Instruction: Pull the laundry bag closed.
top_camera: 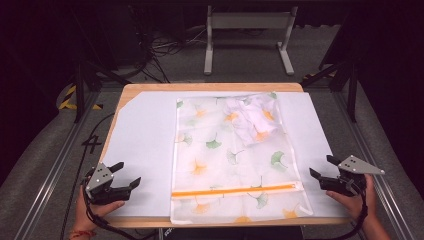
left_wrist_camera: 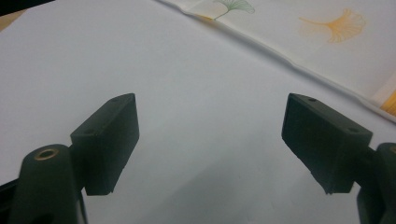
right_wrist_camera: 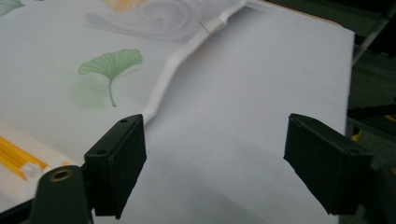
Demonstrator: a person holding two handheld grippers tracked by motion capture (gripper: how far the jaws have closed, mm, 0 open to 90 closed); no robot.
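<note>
The bag you are working with lies flat in the middle of the counter, its orange zipper running across near your edge and its front hem just past the counter's lip. It looks like thin mesh printed with ginkgo leaves, so expect it to be very light, limp and a little slick; it will sag and fold the moment you lift one side alone. A crumpled white cloth sits inside toward the far right corner, and that lump will likely slide if you tilt the bag. The firmest places to take hold are probably the sewn side seams or the corners by the zipper, one on each side. Your left claw and right claw both stand wide with nothing between the jaws, each over the white sheet just beside the bag. The sheet is smooth, so the bag may skate on it. Beyond the counter the room is dark, with cables and a metal stand on the floor.
</note>
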